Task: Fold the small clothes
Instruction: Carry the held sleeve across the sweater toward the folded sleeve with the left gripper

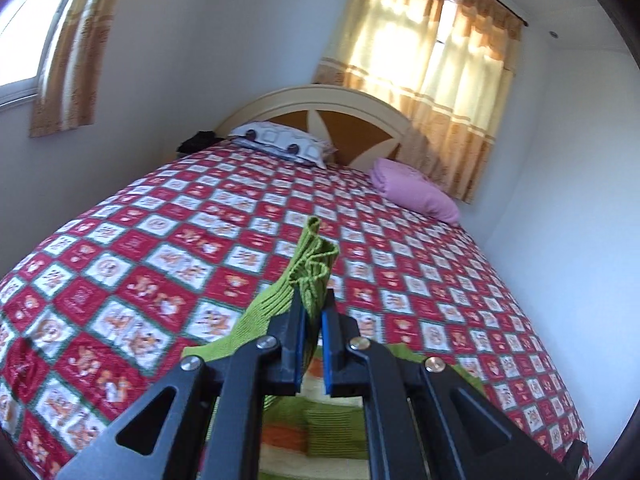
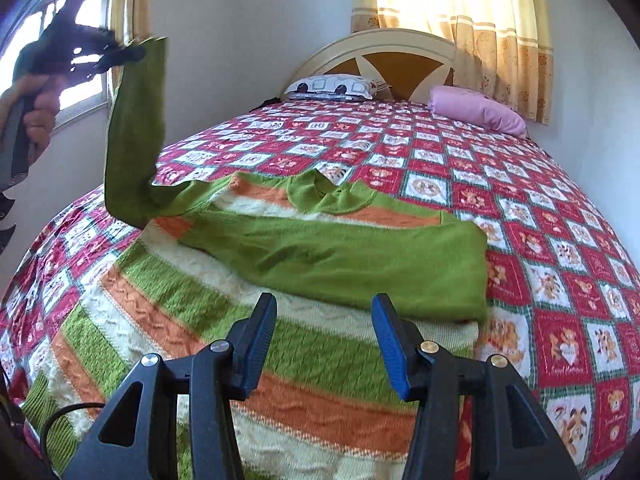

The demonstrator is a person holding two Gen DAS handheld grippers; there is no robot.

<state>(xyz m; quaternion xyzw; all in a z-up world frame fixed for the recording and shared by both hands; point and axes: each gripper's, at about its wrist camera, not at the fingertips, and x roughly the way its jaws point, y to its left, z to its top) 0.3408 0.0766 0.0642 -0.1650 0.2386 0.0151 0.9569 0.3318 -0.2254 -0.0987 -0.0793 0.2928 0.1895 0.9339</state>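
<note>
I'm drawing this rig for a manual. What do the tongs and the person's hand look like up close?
Both tongs, left and right, have black plastic arms with triangular cut-outs, silver and brass-coloured pivot screws, and flat fingers faced with ribbed blue pads. A thin black cable loops beside the right one. The bare left hand wraps a dark handle; no sleeve shows.

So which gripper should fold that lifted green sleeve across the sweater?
Left. The left gripper is already clamped on the sleeve cuff, holding it raised; the right gripper hangs open, empty, above the sweater.
</note>
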